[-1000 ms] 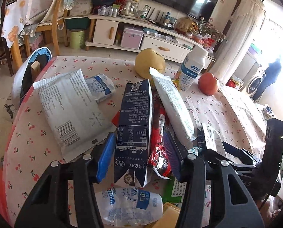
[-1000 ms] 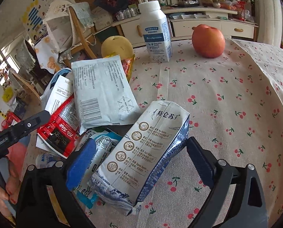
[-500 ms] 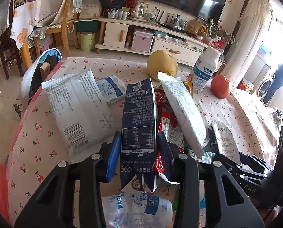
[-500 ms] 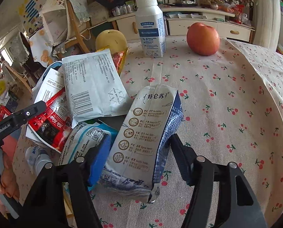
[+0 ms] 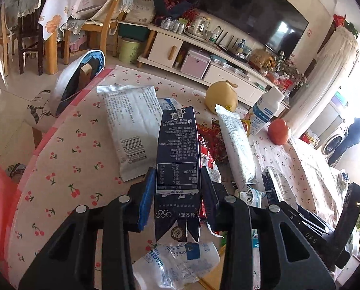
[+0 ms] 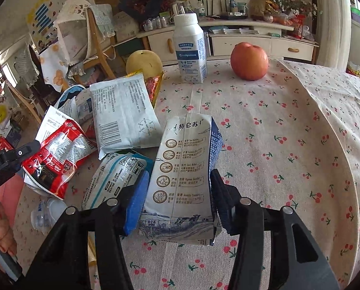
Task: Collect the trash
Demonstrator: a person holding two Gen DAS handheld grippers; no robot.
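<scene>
My left gripper [image 5: 177,186] is shut on a dark navy milk carton [image 5: 177,149], its pads pressed on both sides, the carton pointing away over the table. In the right wrist view my right gripper [image 6: 177,191] has a white and blue milk carton [image 6: 184,159] between its pads. Its jaws are closing and both pads press the carton's sides. More trash lies in a heap: a white foil pouch [image 6: 122,113], a red wrapper [image 6: 56,159], a blue and white bag [image 6: 117,171] and a crushed plastic bottle [image 5: 177,258].
On the cherry-print tablecloth [image 6: 288,133] stand a white yogurt bottle [image 6: 190,48], an apple [image 6: 249,61] and a yellow pear [image 6: 143,60]. A hand [image 6: 1,232] holds the other gripper at the left edge. A chair back [image 5: 78,82] stands at the table's far left rim.
The left jaws narrowed onto the dark carton and the gripper rolled and shifted, so the carton now points straight ahead. The right jaws went from wide apart to pressing the white carton.
</scene>
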